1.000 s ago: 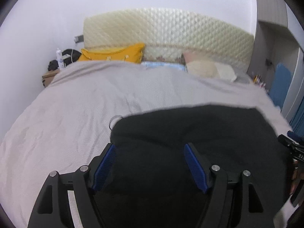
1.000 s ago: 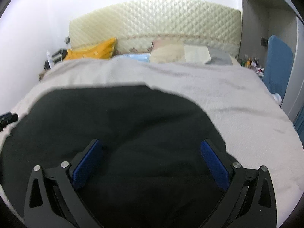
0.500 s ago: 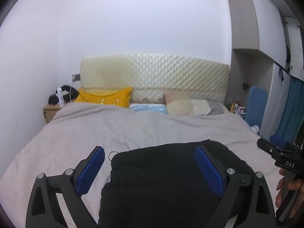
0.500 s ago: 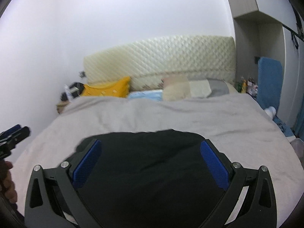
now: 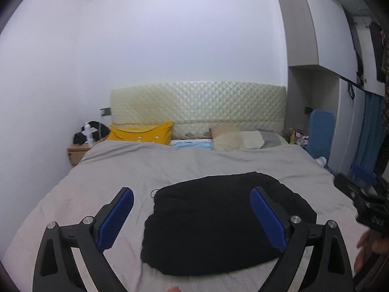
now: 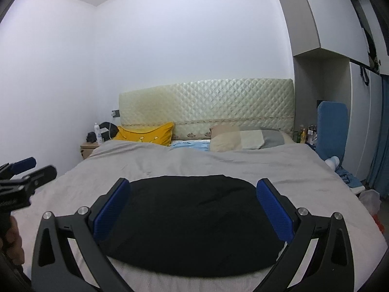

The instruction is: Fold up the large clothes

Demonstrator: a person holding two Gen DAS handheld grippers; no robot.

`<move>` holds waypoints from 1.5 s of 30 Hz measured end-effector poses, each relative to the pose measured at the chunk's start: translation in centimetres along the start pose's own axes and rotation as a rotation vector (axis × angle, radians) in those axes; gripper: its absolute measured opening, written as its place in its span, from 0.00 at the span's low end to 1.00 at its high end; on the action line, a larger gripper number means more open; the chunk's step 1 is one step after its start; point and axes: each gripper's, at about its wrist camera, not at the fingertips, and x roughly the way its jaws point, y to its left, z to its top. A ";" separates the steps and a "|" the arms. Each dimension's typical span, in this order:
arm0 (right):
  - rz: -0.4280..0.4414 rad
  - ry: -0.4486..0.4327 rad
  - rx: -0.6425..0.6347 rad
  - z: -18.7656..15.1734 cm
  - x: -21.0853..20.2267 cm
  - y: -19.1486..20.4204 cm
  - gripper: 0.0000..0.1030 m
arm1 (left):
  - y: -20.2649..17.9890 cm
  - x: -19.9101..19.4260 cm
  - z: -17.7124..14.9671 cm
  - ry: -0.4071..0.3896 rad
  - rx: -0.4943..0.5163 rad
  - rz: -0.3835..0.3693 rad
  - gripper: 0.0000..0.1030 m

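A black garment [image 5: 218, 221] lies folded into a compact bundle on the grey bed cover [image 5: 170, 168], near the foot of the bed. It also shows in the right wrist view [image 6: 192, 221]. My left gripper [image 5: 192, 216] is open and empty, held above and behind the garment. My right gripper [image 6: 193, 209] is open and empty too, also raised clear of it. The right gripper shows at the right edge of the left wrist view [image 5: 359, 194]. The left gripper shows at the left edge of the right wrist view [image 6: 22, 177].
A quilted cream headboard [image 5: 197, 107] stands at the far end with a yellow pillow [image 5: 141, 133] and beige pillows [image 5: 238, 140]. A wooden nightstand [image 5: 77, 154] is at the far left. A blue chair [image 6: 331, 126] and wardrobe stand to the right.
Both grippers have lifted up and pulled back from the black garment, which stays folded on the bed. The left gripper's jaws have opened wider.
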 end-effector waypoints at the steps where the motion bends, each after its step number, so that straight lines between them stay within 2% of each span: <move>1: 0.008 -0.002 0.008 -0.3 -0.8 0.0 1.00 | 0.1 -0.7 -0.1 0.000 -0.009 -0.001 0.94; 8: 0.033 0.020 0.010 -2.7 -4.1 0.6 1.00 | -0.2 -3.5 -2.0 0.020 -0.018 -0.017 0.95; 12: 0.042 0.048 -0.016 -3.6 -4.3 1.2 1.00 | -0.1 -3.9 -3.6 0.048 -0.046 -0.011 0.95; 18: 0.084 0.096 -0.005 -5.2 -3.9 1.3 1.00 | 0.2 -2.3 -5.7 0.114 -0.050 0.013 0.95; 22: 0.065 0.129 -0.016 -6.1 -3.2 1.2 1.00 | 0.5 -0.9 -6.8 0.156 -0.052 0.052 0.95; 27: 0.043 0.145 -0.030 -6.6 -2.8 1.3 1.00 | 0.6 0.2 -7.8 0.193 -0.051 0.044 0.95; 45: 0.007 0.170 -0.003 -7.1 -2.9 1.0 1.00 | 0.1 0.0 -7.5 0.183 -0.046 0.043 0.95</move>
